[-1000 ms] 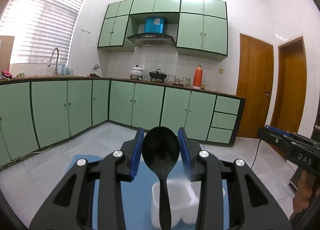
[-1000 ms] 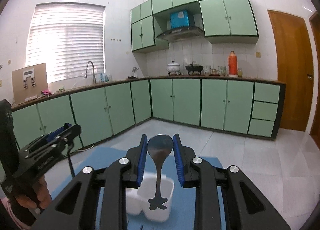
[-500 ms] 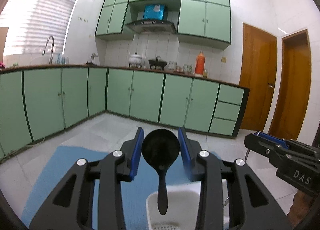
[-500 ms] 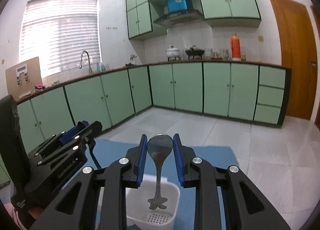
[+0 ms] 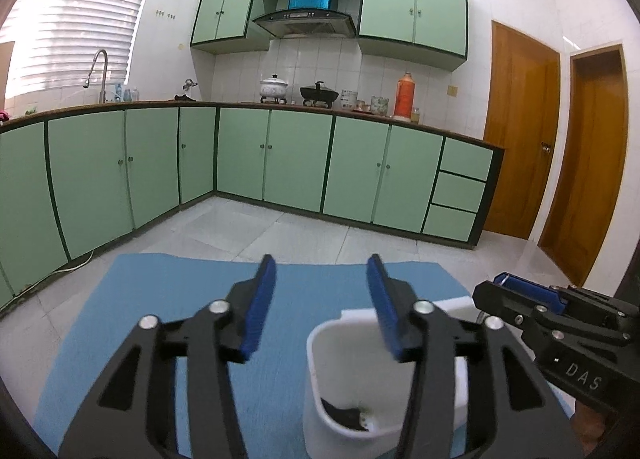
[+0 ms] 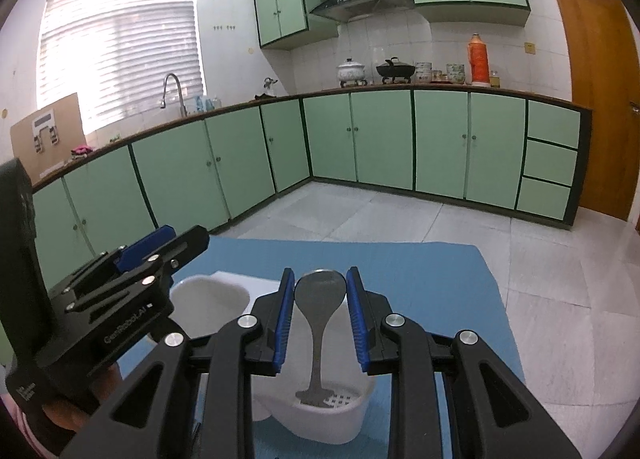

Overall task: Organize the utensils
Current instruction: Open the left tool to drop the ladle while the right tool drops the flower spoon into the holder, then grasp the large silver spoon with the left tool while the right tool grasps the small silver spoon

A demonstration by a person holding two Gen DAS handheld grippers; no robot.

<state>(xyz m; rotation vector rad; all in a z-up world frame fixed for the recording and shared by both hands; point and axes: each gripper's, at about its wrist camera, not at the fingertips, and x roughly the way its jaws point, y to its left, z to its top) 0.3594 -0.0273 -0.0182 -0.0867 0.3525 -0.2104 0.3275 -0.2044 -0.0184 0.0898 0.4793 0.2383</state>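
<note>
My left gripper (image 5: 322, 299) is open and empty above the left compartment of a white utensil holder (image 5: 320, 371). A black spoon (image 5: 346, 417) lies inside that compartment, only its dark end showing. My right gripper (image 6: 318, 315) is shut on a metal spoon (image 6: 319, 299), bowl up, handle hanging down into the holder's right compartment (image 6: 340, 415) with a perforated bottom. The left gripper also shows in the right wrist view (image 6: 132, 271), and the right gripper in the left wrist view (image 5: 520, 299).
The holder stands on a blue mat (image 5: 160, 299) on a tiled floor (image 6: 560, 279). Green cabinets (image 5: 280, 163) run along the walls, with pots and a red thermos (image 5: 404, 97) on the counter. Wooden doors (image 5: 520, 131) are at the right.
My left gripper has opened and the black spoon has dropped into the holder's left compartment. My right gripper has lowered the metal spoon's handle deeper into the right compartment.
</note>
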